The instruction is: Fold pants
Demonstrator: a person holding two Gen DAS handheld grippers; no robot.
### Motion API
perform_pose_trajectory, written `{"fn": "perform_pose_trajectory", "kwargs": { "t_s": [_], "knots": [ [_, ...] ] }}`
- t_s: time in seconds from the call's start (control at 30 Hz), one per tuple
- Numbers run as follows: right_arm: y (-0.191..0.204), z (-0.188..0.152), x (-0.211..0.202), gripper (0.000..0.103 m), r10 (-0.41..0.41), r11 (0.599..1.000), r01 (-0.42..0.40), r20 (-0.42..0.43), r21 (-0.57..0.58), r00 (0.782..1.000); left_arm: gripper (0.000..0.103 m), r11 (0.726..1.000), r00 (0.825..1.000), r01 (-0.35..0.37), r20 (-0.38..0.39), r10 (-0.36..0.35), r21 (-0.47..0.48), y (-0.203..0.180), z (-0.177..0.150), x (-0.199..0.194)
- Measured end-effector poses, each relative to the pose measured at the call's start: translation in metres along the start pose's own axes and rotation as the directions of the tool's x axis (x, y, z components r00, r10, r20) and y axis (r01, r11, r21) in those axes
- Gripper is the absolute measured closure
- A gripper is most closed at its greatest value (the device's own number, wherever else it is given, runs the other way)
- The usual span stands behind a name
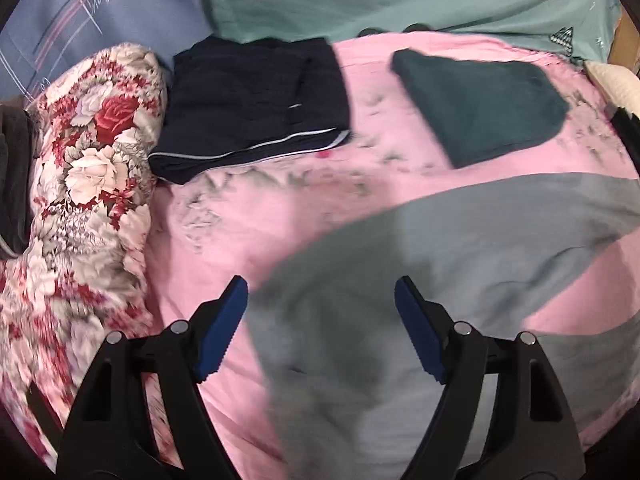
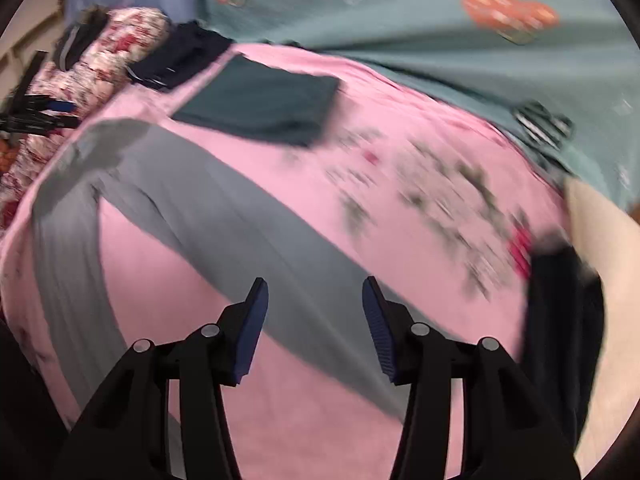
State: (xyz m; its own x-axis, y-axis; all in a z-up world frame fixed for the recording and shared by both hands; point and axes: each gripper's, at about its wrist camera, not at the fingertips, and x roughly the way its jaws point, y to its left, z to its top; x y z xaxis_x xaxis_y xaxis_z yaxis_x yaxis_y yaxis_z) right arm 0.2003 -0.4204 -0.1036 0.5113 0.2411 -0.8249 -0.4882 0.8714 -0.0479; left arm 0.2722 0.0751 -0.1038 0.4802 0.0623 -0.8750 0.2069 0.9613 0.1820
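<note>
Grey pants [image 1: 420, 272] lie spread flat on the pink bedsheet [image 1: 280, 208]. In the right wrist view the pants [image 2: 224, 208] show two legs that run apart toward me. My left gripper [image 1: 320, 292] is open and empty, held above the waist end of the pants. My right gripper [image 2: 316, 292] is open and empty, held above one leg. Both views are blurred by motion.
Folded navy pants with a white stripe [image 1: 256, 108] and a folded dark green garment [image 1: 484, 104] lie at the far side of the sheet. A rolled floral quilt [image 1: 88, 168] lies at the left. A dark garment [image 2: 560, 320] hangs at the bed's right edge.
</note>
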Motion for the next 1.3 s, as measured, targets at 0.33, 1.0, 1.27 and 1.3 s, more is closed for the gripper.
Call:
{"fn": "perform_pose_trajectory", "kwargs": {
  "t_s": [0.33, 1.0, 1.27, 1.3],
  "knots": [
    [0.065, 0.121, 0.133, 0.053, 0.2, 0.979, -0.203, -0.179, -0.001, 0.963, 0.026, 0.968, 0.972, 0.224, -0.099, -0.213, 0.117, 0.043, -0.003, 0.066],
    [0.11, 0.138, 0.157, 0.102, 0.075, 0.973, -0.14, -0.322, -0.182, 0.944, 0.095, 0.884, 0.915, 0.404, -0.107, -0.39, 0.235, 0.045, 0.004, 0.071],
    [0.141, 0.115, 0.06, 0.102, 0.065, 0.955, -0.122, -0.21, -0.272, 0.975, 0.095, 0.903, 0.938, 0.31, 0.062, -0.342, 0.296, 0.044, -0.028, -0.036],
    [0.147, 0.108, 0.048, 0.102, 0.066, 0.947, -0.126, -0.205, -0.294, 0.976, 0.096, 0.904, 0.941, 0.296, 0.069, -0.332, 0.309, 0.042, -0.039, -0.05]
  ]
}}
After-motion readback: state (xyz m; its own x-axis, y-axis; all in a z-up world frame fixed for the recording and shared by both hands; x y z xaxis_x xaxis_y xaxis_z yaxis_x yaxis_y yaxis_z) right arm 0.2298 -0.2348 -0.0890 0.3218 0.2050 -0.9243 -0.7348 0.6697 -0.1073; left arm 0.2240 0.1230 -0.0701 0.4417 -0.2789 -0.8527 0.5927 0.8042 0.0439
